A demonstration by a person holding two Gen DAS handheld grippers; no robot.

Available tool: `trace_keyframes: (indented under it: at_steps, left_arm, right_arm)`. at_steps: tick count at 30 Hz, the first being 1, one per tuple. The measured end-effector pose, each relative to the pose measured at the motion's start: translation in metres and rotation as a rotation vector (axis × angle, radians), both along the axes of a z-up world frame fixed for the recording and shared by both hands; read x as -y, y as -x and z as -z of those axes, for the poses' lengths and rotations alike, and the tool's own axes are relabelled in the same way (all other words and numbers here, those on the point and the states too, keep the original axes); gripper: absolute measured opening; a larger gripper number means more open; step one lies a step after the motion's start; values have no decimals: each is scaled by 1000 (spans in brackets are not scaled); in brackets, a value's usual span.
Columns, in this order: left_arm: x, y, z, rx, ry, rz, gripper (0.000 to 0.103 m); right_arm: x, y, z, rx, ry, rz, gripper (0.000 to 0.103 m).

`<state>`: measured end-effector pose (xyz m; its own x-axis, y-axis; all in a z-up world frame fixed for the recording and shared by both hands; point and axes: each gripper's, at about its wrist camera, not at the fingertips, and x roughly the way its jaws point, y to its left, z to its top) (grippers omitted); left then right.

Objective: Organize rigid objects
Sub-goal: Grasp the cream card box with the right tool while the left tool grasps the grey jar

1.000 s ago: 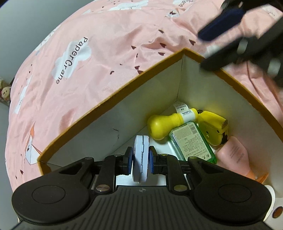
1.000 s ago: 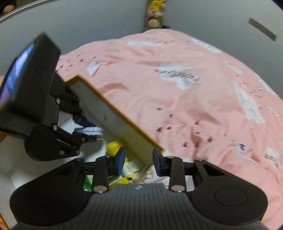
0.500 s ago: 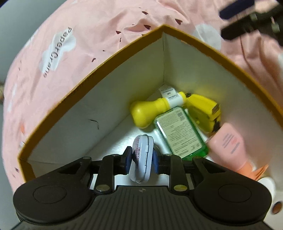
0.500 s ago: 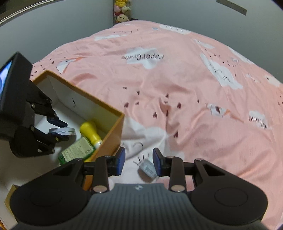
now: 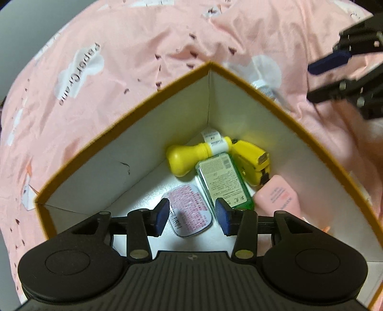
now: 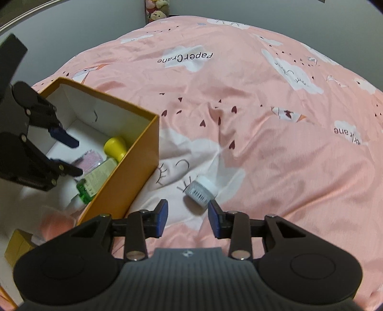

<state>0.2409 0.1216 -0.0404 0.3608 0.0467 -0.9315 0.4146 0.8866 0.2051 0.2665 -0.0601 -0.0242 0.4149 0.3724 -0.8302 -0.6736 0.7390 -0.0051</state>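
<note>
My left gripper (image 5: 192, 216) is open inside the orange box (image 5: 119, 124). A flat tin with a pink label (image 5: 188, 210) lies on the box floor below its fingers. Beside it lie a yellow bottle (image 5: 189, 158), a green flat bottle (image 5: 222, 181), a yellow tape measure (image 5: 251, 165) and a pink tube (image 5: 277, 196). My right gripper (image 6: 188, 219) is open above the bedspread, just short of a small white jar (image 6: 201, 189) lying on its side outside the box (image 6: 124, 177). The left gripper (image 6: 64, 153) shows in the right wrist view.
The pink bedspread (image 6: 263, 107) covers the bed around the box. Plush toys (image 6: 156, 9) sit at the far edge against the grey wall. A small yellow box (image 6: 16, 244) lies at the lower left.
My left gripper has opened and let go of the tin, which now lies flat on the box floor. My right gripper has moved away from the box, over to the white jar.
</note>
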Motion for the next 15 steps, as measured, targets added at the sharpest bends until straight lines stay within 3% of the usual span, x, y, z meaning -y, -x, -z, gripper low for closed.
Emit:
trace_keyframes:
  at_steps: [7,15]
  left_arm:
    - [26,29,-37,98,58,65,52]
    - [74,66,-60,133,119,213,52]
  right_arm:
    - [20,26,5,-77,-47,46,42]
    - [42,65,23,-197,-118,104,42]
